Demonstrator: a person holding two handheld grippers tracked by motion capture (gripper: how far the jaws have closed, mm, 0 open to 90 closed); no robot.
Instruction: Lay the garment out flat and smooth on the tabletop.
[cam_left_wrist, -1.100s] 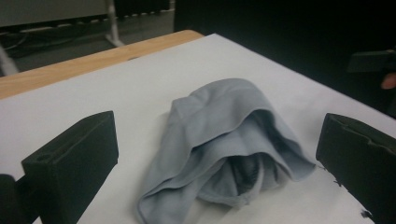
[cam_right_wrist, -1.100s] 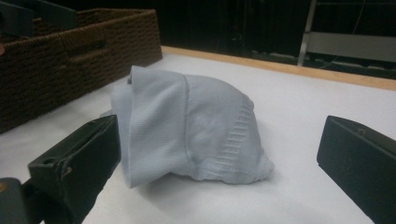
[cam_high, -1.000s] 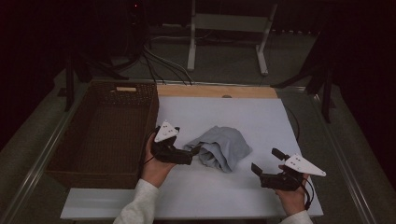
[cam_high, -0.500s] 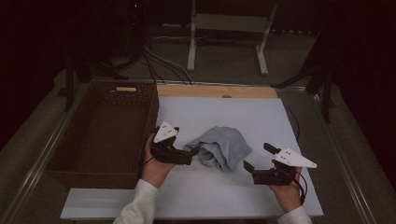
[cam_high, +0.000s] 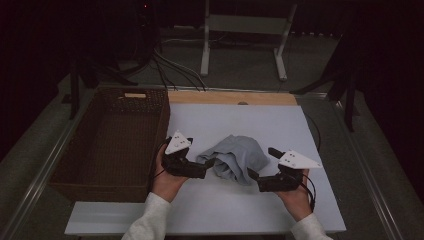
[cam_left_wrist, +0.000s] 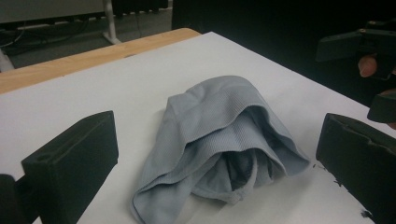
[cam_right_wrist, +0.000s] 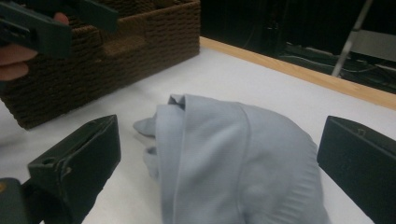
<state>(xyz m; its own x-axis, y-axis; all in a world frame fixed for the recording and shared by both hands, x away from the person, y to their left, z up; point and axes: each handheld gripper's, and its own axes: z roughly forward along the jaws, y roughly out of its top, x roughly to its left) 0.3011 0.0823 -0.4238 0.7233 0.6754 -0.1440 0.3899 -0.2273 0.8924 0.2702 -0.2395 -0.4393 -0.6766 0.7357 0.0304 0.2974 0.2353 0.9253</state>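
A crumpled grey cloth (cam_high: 234, 157) lies on the white table (cam_high: 240, 120), a little in front of its middle. My left gripper (cam_high: 205, 167) is at the cloth's left edge, open and pointing right at it. In the left gripper view the cloth (cam_left_wrist: 219, 140) sits between and just beyond the two wide-apart jaws. My right gripper (cam_high: 262, 163) stands open at the cloth's right edge, pointing left. The right gripper view has the cloth (cam_right_wrist: 233, 158) close between its spread jaws. Neither gripper holds anything.
A brown wicker basket (cam_high: 165, 120) stands at the table's left side, just behind my left hand; its wall (cam_right_wrist: 116, 60) is in the right gripper view too. A wooden strip (cam_high: 230, 97) runs along the far edge. Stand legs and cables lie on the floor beyond.
My right gripper has moved left and slightly forward, up to the cloth's right edge. The left gripper and the cloth have stayed in place.
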